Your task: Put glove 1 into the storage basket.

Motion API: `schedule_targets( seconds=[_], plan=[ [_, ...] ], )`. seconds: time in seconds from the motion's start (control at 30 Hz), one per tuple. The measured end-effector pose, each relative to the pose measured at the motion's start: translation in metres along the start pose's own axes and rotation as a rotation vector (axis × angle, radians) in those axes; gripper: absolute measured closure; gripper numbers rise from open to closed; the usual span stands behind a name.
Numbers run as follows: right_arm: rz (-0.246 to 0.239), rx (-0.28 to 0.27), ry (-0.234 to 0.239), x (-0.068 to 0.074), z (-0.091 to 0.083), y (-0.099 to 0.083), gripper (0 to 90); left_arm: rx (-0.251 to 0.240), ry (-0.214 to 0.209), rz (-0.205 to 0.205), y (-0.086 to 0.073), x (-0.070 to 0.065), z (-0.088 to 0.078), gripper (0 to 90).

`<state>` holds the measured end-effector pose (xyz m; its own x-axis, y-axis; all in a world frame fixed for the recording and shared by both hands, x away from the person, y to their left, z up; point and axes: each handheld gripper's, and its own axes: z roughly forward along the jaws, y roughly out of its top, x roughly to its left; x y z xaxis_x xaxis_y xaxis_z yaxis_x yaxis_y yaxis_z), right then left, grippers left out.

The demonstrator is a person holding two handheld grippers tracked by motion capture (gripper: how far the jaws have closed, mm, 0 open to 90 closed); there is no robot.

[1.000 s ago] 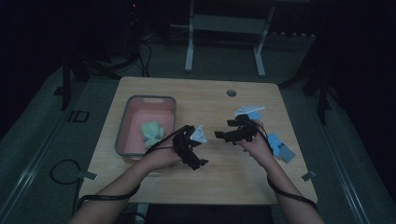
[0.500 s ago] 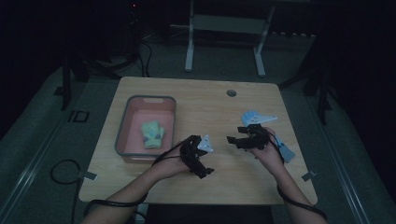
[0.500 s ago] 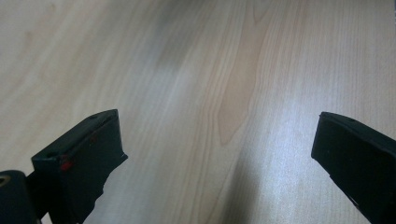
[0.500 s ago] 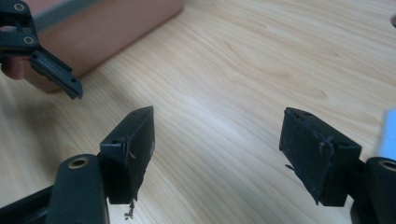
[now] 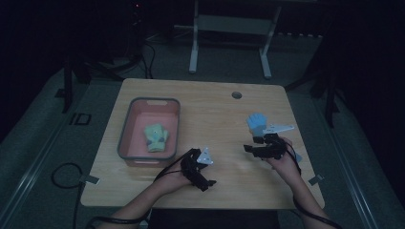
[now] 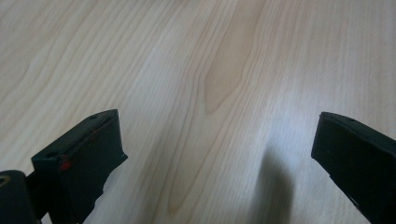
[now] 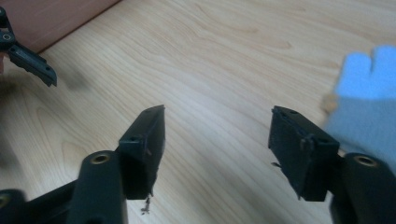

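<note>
A light blue glove [image 5: 257,122] lies flat on the wooden table [image 5: 219,109], just beyond my right gripper [image 5: 252,149]. In the right gripper view the glove [image 7: 369,93] sits to the right of the open jaws of that gripper [image 7: 217,116], with bare wood between them. My left gripper [image 5: 203,174] is near the table's front edge. Its jaws [image 6: 217,130] are spread wide over bare wood and hold nothing. A yellow-green glove [image 5: 156,137] lies inside the pink bin [image 5: 126,129] at the left.
The grey-rimmed bin's corner [image 7: 56,18] and part of the left gripper [image 7: 30,58] appear at the top left of the right gripper view. A round hole [image 5: 236,95] is in the table's far side. A pale scrap [image 5: 297,156] lies by the right wrist.
Both grippers have drawn back toward the near edge, the right one also shifting rightward. The blue glove now lies uncovered beyond the right gripper.
</note>
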<state>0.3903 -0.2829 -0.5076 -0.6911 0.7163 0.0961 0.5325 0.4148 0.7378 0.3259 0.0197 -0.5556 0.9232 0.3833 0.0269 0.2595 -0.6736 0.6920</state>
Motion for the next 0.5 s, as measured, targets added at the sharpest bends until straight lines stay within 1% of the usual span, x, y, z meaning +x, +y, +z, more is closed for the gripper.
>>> schedule_targets(
  seconds=[0.03, 0.07, 0.17, 0.23, 0.27, 0.3, 0.37, 0.43, 0.47, 0.5],
  plan=[
    [0.004, 0.001, 0.003, -0.001, -0.001, -0.001, 36.9, -0.003, 0.015, -0.001, -0.003, -0.001, 0.000, 2.4],
    [0.008, 0.002, 0.004, -0.003, -0.002, -0.003, 37.0, -0.006, 0.019, -0.007, -0.005, -0.001, -0.001, 2.4],
    [0.005, -0.004, -0.016, -0.006, -0.004, -0.007, 36.9, -0.011, 0.031, -0.030, -0.011, -0.003, -0.002, 2.4],
    [0.006, -0.005, -0.032, -0.008, -0.006, -0.009, 36.9, -0.036, 0.025, -0.064, -0.014, -0.006, -0.003, 2.4],
    [0.006, -0.005, -0.032, -0.008, -0.006, -0.009, 36.9, -0.036, 0.025, -0.064, -0.014, -0.006, -0.003, 2.4],
    [0.007, -0.003, -0.035, -0.009, -0.007, -0.010, 36.9, -0.033, 0.023, -0.075, -0.016, -0.007, -0.004, 2.4],
    [0.024, -0.004, -0.040, -0.014, -0.010, -0.012, 38.5, -0.035, 0.048, -0.077, -0.020, -0.009, -0.004, 2.4],
    [0.028, -0.007, -0.056, -0.018, -0.013, -0.012, 38.7, -0.031, 0.072, -0.076, -0.023, -0.010, -0.004, 2.4],
    [0.030, -0.010, -0.061, -0.020, -0.014, -0.011, 39.0, -0.036, 0.083, -0.082, -0.024, -0.011, -0.005, 2.4],
    [0.030, -0.010, -0.061, -0.020, -0.014, -0.011, 39.0, -0.036, 0.083, -0.082, -0.024, -0.011, -0.005, 2.4]
  ],
)
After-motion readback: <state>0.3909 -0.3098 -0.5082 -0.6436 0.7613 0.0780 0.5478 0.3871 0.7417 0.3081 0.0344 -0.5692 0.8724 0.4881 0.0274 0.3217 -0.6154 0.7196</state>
